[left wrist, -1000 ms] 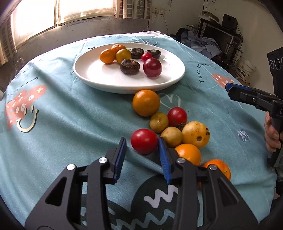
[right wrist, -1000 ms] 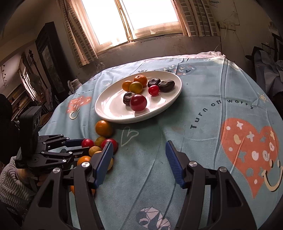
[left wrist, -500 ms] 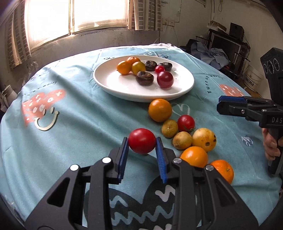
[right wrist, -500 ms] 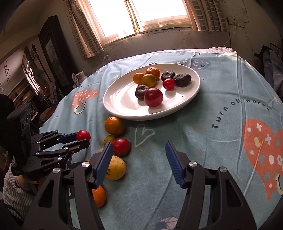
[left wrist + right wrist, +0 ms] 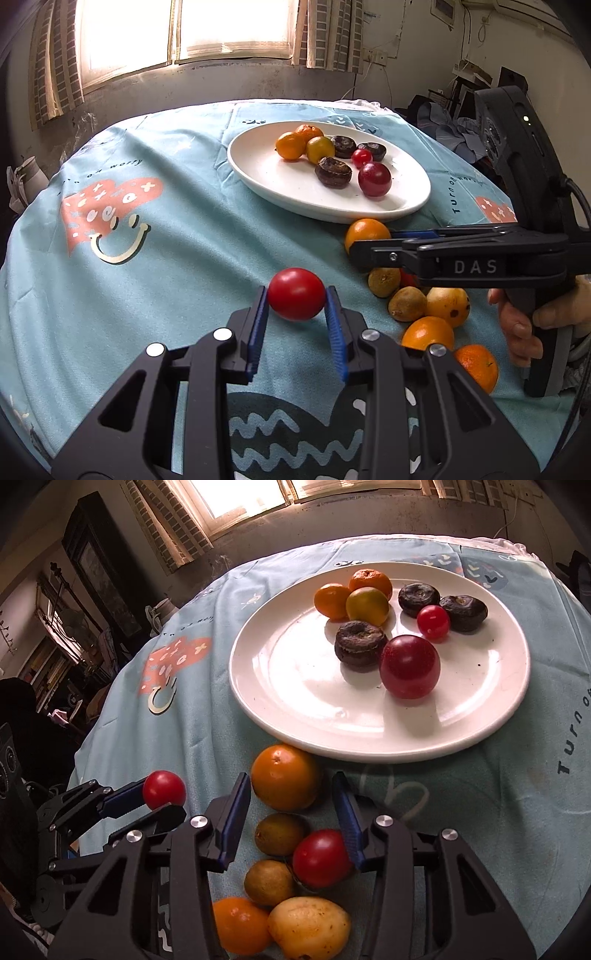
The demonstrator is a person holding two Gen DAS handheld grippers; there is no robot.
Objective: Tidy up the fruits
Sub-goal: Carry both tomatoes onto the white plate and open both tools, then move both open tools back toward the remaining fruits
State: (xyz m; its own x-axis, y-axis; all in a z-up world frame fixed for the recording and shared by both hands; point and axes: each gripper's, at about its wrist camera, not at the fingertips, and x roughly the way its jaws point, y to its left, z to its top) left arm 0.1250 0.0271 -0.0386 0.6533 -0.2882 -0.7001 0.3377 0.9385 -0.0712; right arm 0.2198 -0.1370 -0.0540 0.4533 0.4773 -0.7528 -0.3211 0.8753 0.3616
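While its blue-padded jaws clamp a red tomato point(image 5: 296, 294) by the sides, the left gripper point(image 5: 295, 321) holds the fruit raised above a pale blue printed tablecloth point(image 5: 177, 236) on a round table. Seen from the right wrist camera, that tomato point(image 5: 164, 789) sits pinched at the tips of the left tool, off to the left of the loose fruit. The right gripper point(image 5: 291, 812) hangs with its jaws spread apart and nothing between the pads, poised over the pile; a large orange point(image 5: 285, 777) lies just ahead of its fingertips, close to the rim of a white plate point(image 5: 306, 686). Nearer the camera lie a second red tomato point(image 5: 322, 857), two small brownish-green fruits, another orange point(image 5: 242, 925) and a yellow speckled fruit point(image 5: 309, 926), bunched together and touching. On the plate rest three small orange and yellow citrus, three dark wrinkled fruits, a small red cherry tomato point(image 5: 433, 621) and a dark red plum-like fruit point(image 5: 410, 666). A bright window point(image 5: 184, 29) stands behind the table.
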